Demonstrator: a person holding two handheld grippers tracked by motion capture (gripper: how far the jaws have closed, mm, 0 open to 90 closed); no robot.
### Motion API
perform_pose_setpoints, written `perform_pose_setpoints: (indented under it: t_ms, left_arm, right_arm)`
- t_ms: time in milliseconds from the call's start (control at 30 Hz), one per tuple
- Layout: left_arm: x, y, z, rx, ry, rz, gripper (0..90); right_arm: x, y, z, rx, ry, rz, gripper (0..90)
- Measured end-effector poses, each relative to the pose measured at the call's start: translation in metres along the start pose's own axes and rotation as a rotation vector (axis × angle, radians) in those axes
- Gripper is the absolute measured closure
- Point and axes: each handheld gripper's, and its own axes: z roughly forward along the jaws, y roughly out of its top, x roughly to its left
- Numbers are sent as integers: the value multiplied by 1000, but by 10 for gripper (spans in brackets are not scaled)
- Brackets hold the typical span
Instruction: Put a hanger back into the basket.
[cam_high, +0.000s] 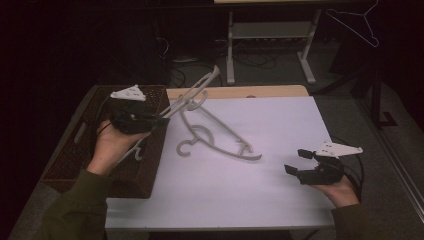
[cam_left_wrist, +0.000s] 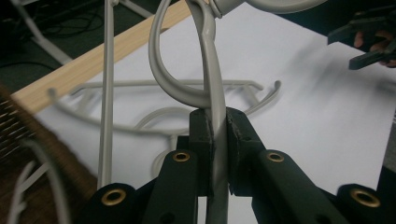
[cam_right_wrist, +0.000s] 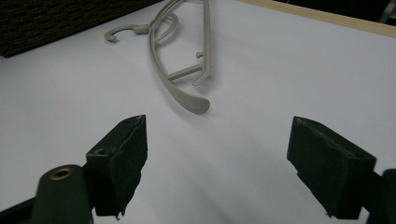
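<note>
Grey plastic is what the left gripper (cam_high: 159, 119) has between its jaws: a hanger (cam_high: 192, 95) clamped by one thin arm, lifted clear of the desk (cam_high: 280, 125) over its far left corner and slanting up and away from the hand. In the left gripper view the two black pads press flat on either side of that arm (cam_left_wrist: 215, 140), with the curve of the hanger's hook looping just above them. A second hanger (cam_high: 215, 137) of the same grey lies flat on the white desk surface, left of the middle, its hook (cam_high: 184, 148) toward the left edge and one curved end (cam_high: 252, 156) pointing toward the near right; its far end lies close under the raised hanger, and whether the two touch cannot be told. A dark woven basket (cam_high: 150, 170) sits against the left edge of the desk, and the left hand (cam_high: 111, 145) hovers over it. The right gripper (cam_high: 295, 161) is held low near the right edge, well apart from both hangers, its jaws spread wide with nothing between them; the right gripper view shows bare white surface between the pads and the lying hanger's curved end (cam_right_wrist: 194, 101) farther off. A strip of pale wood (cam_high: 235, 91) shows along the far edge.
</note>
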Motion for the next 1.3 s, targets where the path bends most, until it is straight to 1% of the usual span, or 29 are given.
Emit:
perform_pose_setpoints:
  t_ms: [67, 200, 367, 400, 433, 467, 500, 600, 667, 767, 800, 867, 967, 1067, 1100, 1167, 1200, 1233, 1267, 1300]
  left_arm:
    - [6, -5, -11, -4, 14, -9, 824]
    - [18, -18, -33, -6, 32, -13, 824]
    - [32, -38, -54, 16, 71, -16, 824]
    - [38, -47, -62, 22, 87, -22, 824]
    - [38, -47, -62, 22, 87, -22, 824]
    - [43, -55, -70, 19, 100, -36, 824]
    - [43, -55, -70, 19, 100, -36, 824]
    - [51, -66, -81, 24, 124, -43, 824]
    - [56, -74, -87, 26, 127, -50, 824]
    - [63, -84, -92, 41, 142, -61, 824]
    - [66, -88, -94, 50, 147, -50, 824]
    - [71, -95, -96, 50, 152, -52, 824]
    - [76, -103, -98, 58, 147, -68, 824]
    - [80, -109, -96, 83, 147, -76, 824]
    - [81, -111, -95, 75, 140, -82, 824]
    - [82, -114, -93, 77, 125, -80, 823]
    - [82, -115, -93, 85, 120, -76, 823]
    - [83, -116, -92, 93, 113, -82, 824]
    - [83, -118, -90, 110, 112, -79, 824]
    - [84, -119, -89, 130, 118, -63, 823]
  right_arm:
    - [0, 0, 0, 1, -1, 0, 191]
    - [0, 0, 1, 2, -1, -2, 189]
    - [0, 0, 1, 3, -5, 2, 190]
    - [0, 0, 1, 3, -6, 3, 189]
    - [0, 0, 1, 3, -6, 3, 189]
    - [0, 0, 1, 1, -8, 1, 189]
    - [0, 0, 1, 1, -8, 1, 189]
    - [-1, 0, 1, 5, -10, 0, 189]
    - [-1, 0, 2, 6, -10, -1, 189]
    - [0, 0, 2, 8, -11, 1, 189]
    - [0, 0, 2, 8, -11, 1, 189]
    - [-1, -1, 2, 10, -12, -1, 190]
    - [-1, -1, 3, 13, -14, 0, 190]
    - [-1, -1, 4, 16, -16, -2, 191]
    - [-1, -1, 4, 16, -16, -2, 191]
    - [-1, -1, 4, 19, -14, -3, 191]
    - [-1, -1, 4, 16, -17, -2, 191]
    - [-1, -1, 4, 16, -19, -2, 192]
    - [-1, -1, 4, 15, -19, -3, 192]
    - [-1, -1, 3, 15, -19, 0, 192]
